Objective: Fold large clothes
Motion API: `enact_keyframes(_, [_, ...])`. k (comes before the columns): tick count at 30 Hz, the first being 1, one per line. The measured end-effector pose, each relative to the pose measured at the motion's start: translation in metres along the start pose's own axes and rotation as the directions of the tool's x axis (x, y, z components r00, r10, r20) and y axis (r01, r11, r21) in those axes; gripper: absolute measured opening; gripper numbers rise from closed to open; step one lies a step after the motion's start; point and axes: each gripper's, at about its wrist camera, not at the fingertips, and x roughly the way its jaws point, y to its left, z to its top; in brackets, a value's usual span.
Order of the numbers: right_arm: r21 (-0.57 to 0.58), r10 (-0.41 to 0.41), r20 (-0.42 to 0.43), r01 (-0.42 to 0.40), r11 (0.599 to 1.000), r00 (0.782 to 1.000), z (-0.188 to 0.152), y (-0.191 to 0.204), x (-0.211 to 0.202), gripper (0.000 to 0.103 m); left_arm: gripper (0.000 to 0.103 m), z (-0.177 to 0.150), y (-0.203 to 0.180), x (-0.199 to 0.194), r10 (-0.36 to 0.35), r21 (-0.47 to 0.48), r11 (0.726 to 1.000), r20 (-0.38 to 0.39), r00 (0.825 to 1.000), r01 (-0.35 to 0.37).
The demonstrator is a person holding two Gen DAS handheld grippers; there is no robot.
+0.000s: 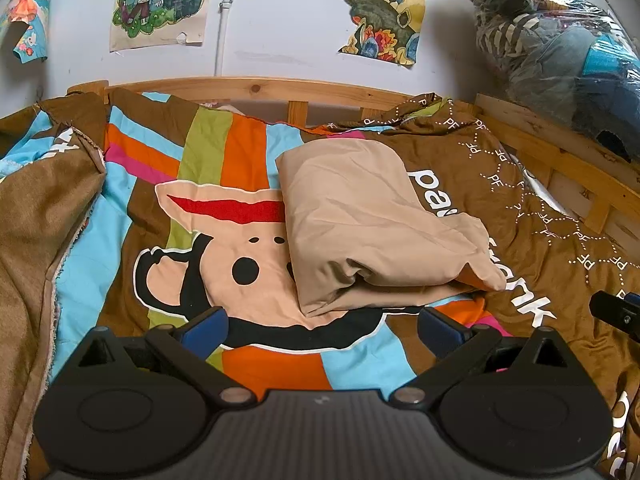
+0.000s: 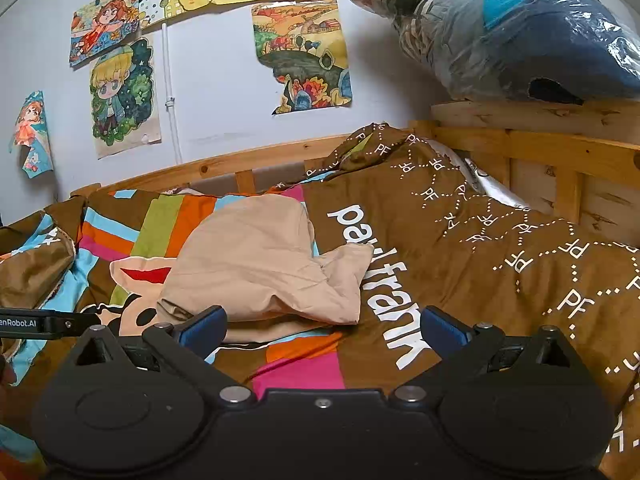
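Observation:
A beige garment lies folded in a thick bundle on the colourful bedspread, with its loose folded edges facing me. My left gripper is open and empty, just short of the bundle's near edge. In the right wrist view the same beige garment lies ahead and a little left. My right gripper is open and empty, its left finger close to the bundle's near edge. The right gripper's tip shows at the right edge of the left wrist view. The left gripper's body shows at the left of the right wrist view.
The bedspread has a cartoon monkey face and brown "paul frank" lettering. A wooden bed rail runs along the far side and right. A plastic bag of clothes sits on the right rail. A brown blanket is bunched at the left. Drawings hang on the wall.

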Motion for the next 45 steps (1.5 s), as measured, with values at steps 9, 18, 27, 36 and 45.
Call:
enact_keyframes(9, [0.000, 0.000, -0.002, 0.000, 1.000, 1.000, 0.0000, -0.0003, 0.0001, 0.102, 0.102, -0.0005, -0.0003, -0.0005, 0.001, 0.000, 1.000, 0.001, 1.000, -0.001])
enact_keyframes(18, [0.000, 0.000, -0.003, 0.000, 1.000, 1.000, 0.0002, -0.0011, 0.0003, 0.102, 0.102, -0.0002, 0.0011, -0.0001, -0.001, 0.001, 1.000, 0.004, 1.000, 0.001])
enact_keyframes(27, [0.001, -0.002, -0.002, 0.002, 1.000, 1.000, 0.0002, -0.0019, 0.0002, 0.102, 0.102, -0.0005, 0.0009, -0.0015, 0.000, -0.001, 1.000, 0.008, 1.000, 0.000])
enact_keyframes(36, [0.007, -0.006, 0.003, 0.006, 1.000, 1.000, -0.0012, -0.0027, -0.0002, 0.102, 0.102, -0.0005, -0.0012, -0.0020, 0.002, -0.001, 1.000, 0.008, 1.000, -0.002])
enact_keyframes(45, [0.007, -0.007, 0.002, 0.007, 1.000, 1.000, -0.0010, -0.0028, -0.0004, 0.102, 0.102, 0.0006, -0.0036, -0.0022, 0.023, 0.013, 1.000, 0.001, 1.000, -0.023])
